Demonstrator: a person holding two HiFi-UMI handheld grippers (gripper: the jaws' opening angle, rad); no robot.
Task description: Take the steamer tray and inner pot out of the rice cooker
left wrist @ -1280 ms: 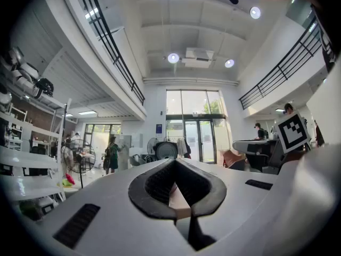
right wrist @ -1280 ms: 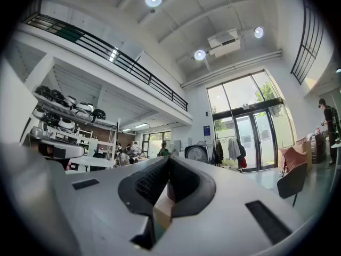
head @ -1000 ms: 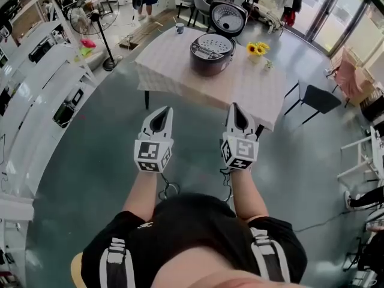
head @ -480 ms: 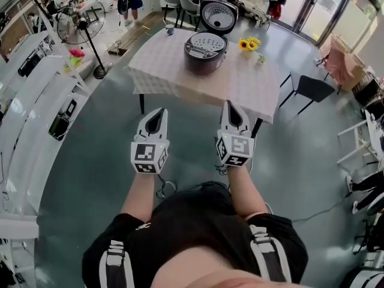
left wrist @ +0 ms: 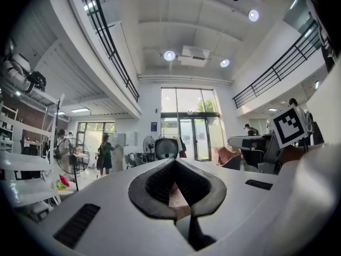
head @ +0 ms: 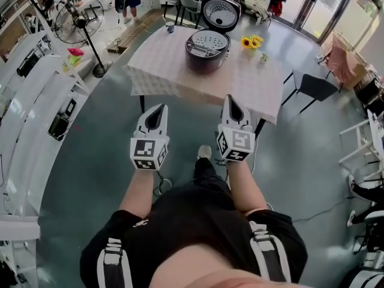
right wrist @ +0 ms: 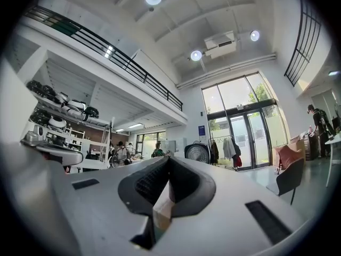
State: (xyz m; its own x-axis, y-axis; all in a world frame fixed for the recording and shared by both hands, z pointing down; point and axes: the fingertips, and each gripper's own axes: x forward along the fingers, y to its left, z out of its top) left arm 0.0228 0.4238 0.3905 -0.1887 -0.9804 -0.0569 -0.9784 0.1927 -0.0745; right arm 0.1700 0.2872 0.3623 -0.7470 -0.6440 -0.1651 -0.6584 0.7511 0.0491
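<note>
Head view: open rice cooker (head: 203, 59) holds perforated steamer tray (head: 210, 41).

**Right gripper closed and empty**

The right gripper (right wrist: 168, 163) has its jaws pressed together with nothing between them. Just past the tips stands the rice cooker's raised lid (right wrist: 198, 152). Tall glass doors (right wrist: 242, 137) are behind it, and a dark chair (right wrist: 289, 179) stands off to the right.
</note>
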